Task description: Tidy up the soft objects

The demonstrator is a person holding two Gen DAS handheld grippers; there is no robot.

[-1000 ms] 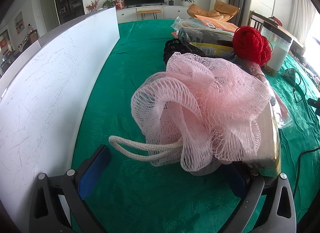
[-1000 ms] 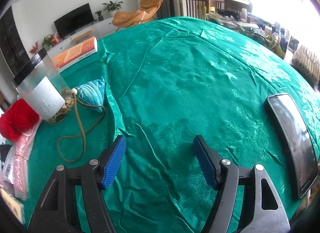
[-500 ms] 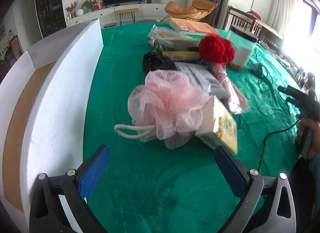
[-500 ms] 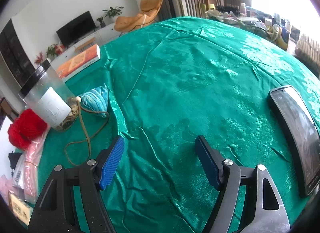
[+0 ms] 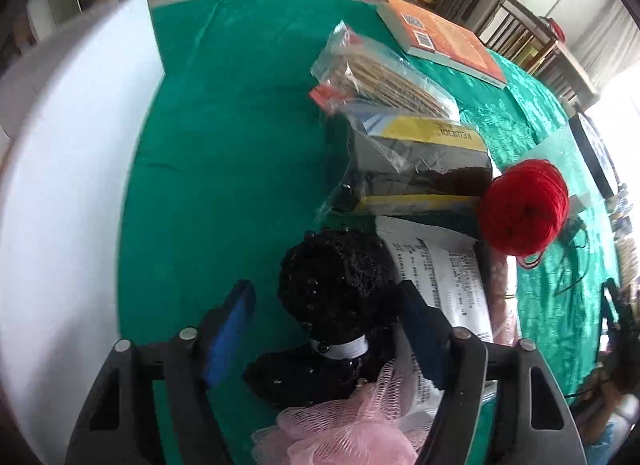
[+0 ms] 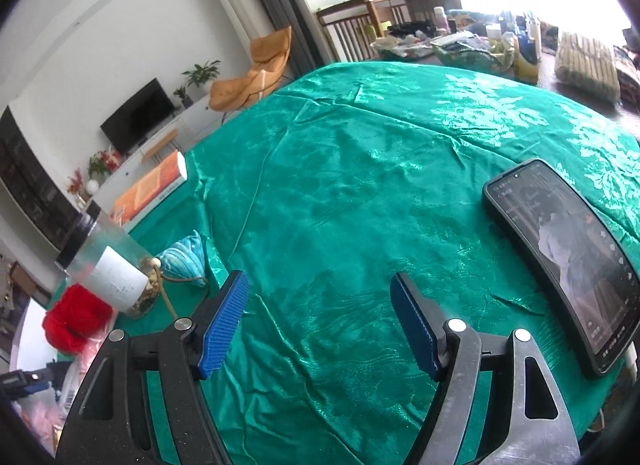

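Left wrist view: we are closing the left gripper [image 5: 326, 329] around the black beaded pouch [image 5: 334, 289], which is lying between our half-open jaws, untouched on one side, long axis running toward us; the right gripper [image 6: 320, 321] is idling wide open and empty.

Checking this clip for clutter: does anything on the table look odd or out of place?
Mostly a jumbled pile: black beaded item, pink mesh pouf and red yarn lie against packaged boxes. A lit phone lies on the green cloth.

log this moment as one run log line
left gripper: closing around black beaded pouch | right gripper: open, empty, over green cloth
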